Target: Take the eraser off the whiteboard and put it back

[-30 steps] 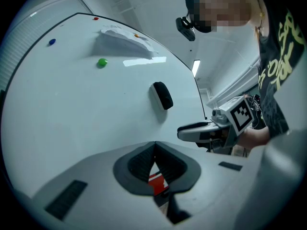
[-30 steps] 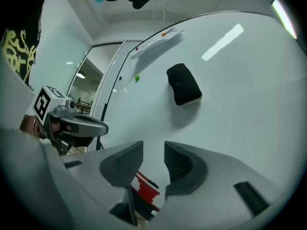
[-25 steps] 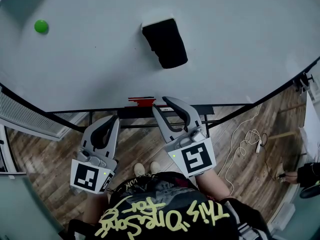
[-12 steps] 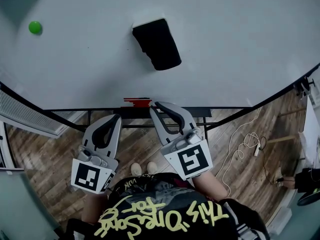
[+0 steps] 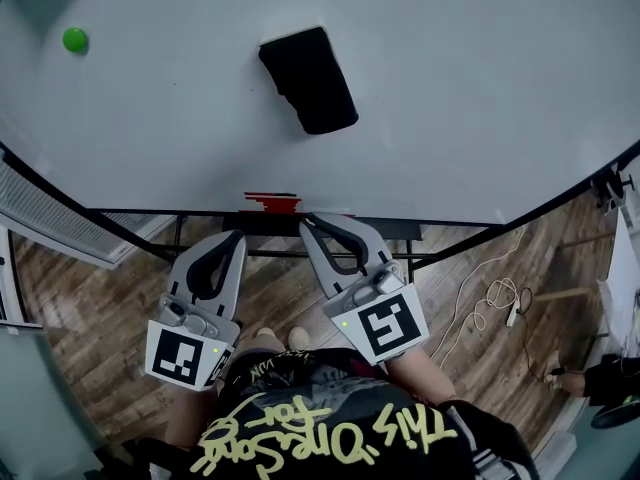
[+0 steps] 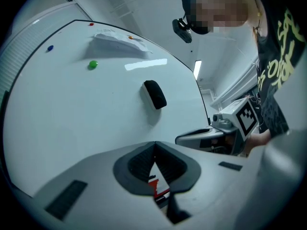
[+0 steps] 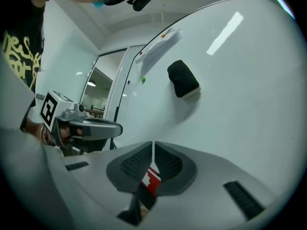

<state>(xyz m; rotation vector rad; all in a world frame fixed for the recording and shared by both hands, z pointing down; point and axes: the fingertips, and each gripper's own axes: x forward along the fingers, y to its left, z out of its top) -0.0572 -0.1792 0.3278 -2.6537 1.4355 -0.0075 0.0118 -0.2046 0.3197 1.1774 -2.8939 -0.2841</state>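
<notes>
The black eraser (image 5: 308,80) sticks to the whiteboard (image 5: 480,88), also seen in the left gripper view (image 6: 155,94) and the right gripper view (image 7: 183,78). Both grippers hang side by side below the board's lower edge, well short of the eraser. My left gripper (image 5: 237,236) is shut with nothing between its pads (image 6: 154,143). My right gripper (image 5: 312,218) is shut too and empty (image 7: 153,143). Each gripper shows in the other's view, the right one (image 6: 180,139) and the left one (image 7: 117,127).
A green magnet (image 5: 75,39) sits at the board's upper left. A sheet of paper (image 6: 117,40) is pinned near the board's top. A red-and-black object (image 5: 272,202) lies on the tray under the board. A white cable (image 5: 490,298) trails over the wooden floor at right.
My right gripper's jaws have closed on nothing. The eraser has stayed on the board. Both grippers remain below the board's edge.
</notes>
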